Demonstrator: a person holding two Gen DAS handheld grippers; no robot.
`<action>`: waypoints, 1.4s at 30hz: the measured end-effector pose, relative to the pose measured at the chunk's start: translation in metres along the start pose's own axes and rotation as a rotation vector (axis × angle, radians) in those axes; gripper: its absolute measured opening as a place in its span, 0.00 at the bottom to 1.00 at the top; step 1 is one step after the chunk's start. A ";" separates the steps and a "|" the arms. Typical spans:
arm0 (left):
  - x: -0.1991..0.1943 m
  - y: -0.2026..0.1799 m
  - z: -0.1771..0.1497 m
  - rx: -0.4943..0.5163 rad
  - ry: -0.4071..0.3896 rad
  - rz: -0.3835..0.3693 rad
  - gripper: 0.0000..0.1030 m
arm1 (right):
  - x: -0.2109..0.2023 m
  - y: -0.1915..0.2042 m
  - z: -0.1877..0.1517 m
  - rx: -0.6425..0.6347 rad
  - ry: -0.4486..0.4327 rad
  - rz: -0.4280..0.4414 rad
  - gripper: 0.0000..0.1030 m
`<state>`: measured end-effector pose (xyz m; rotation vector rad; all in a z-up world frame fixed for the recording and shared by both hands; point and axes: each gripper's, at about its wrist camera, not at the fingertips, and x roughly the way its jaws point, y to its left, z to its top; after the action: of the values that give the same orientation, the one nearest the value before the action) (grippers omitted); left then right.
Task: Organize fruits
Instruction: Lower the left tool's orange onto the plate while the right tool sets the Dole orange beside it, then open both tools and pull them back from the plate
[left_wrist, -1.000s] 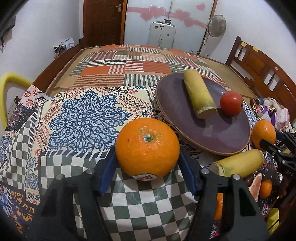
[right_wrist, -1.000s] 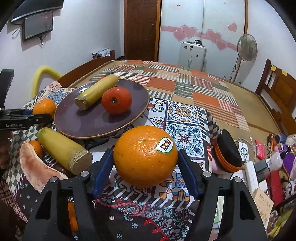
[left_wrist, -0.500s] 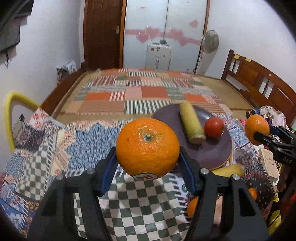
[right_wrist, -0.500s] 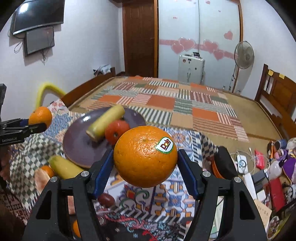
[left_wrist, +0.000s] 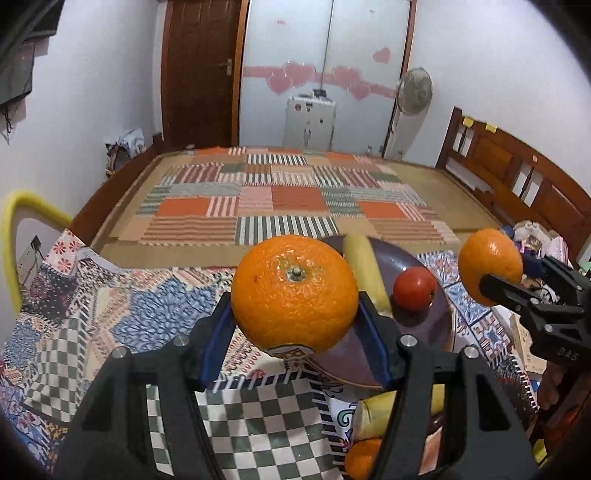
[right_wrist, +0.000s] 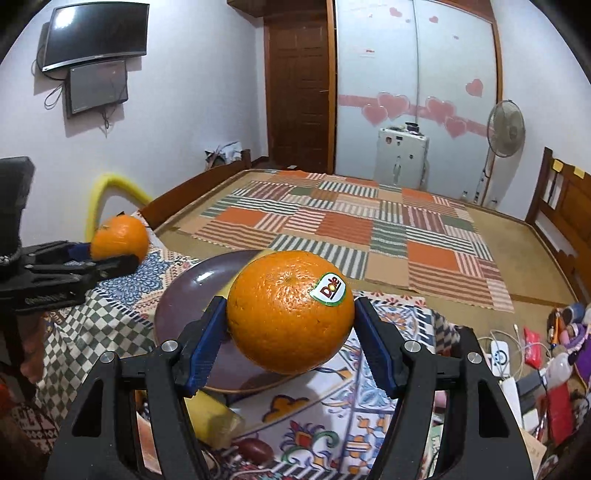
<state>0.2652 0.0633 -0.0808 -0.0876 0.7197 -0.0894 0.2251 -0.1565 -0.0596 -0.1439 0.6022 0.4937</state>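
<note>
Well, there are two big oranges up in the air, one in each gripper. The left gripper (left_wrist: 295, 328) has its blue pads pressed against both sides of an orange (left_wrist: 294, 293) with its stem facing out, held above the near edge of the purple plate (left_wrist: 439, 325). The right gripper (right_wrist: 290, 325) is clamped the same way on the other orange (right_wrist: 290, 311), the one with a Dole sticker (right_wrist: 328, 289), also raised over that plate.

On the plate I count two things: one red tomato (left_wrist: 413, 290) and one yellow cut stalk (left_wrist: 364, 267) lying beside it, partly hidden behind the left orange. Off the plate, at its near side, lies a second yellow stalk (left_wrist: 373, 417), and below it one small orange (left_wrist: 362, 458) peeks out between the left gripper's arms. A dark reddish fruit (right_wrist: 255, 448) sits low in the right view; what kind it is I can't say.

Everything rests on a patchwork cloth (left_wrist: 122, 317) of checks and blue floral squares. Beyond it lies a striped mat (left_wrist: 280, 199) on a wide wooden platform. At the far wall stand one brown door (right_wrist: 299, 96), white sliding panels with pink hearts (right_wrist: 388, 105), a white appliance (right_wrist: 400, 157) and one standing fan (right_wrist: 506, 129). Two dark screens (right_wrist: 96, 33) hang on the left wall. Cables and small clutter (right_wrist: 535, 354) crowd the right side.
</note>
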 end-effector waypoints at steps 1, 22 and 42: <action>0.006 -0.001 0.000 0.002 0.018 -0.003 0.61 | 0.001 0.001 0.000 -0.002 0.003 0.003 0.64; 0.054 -0.024 -0.008 0.039 0.146 -0.023 0.61 | 0.037 0.019 -0.006 -0.115 0.112 0.064 0.64; 0.058 -0.036 -0.011 0.055 0.159 -0.031 0.66 | 0.052 0.013 -0.015 -0.112 0.181 0.077 0.65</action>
<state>0.2993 0.0203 -0.1232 -0.0388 0.8742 -0.1470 0.2488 -0.1281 -0.1016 -0.2745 0.7596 0.5932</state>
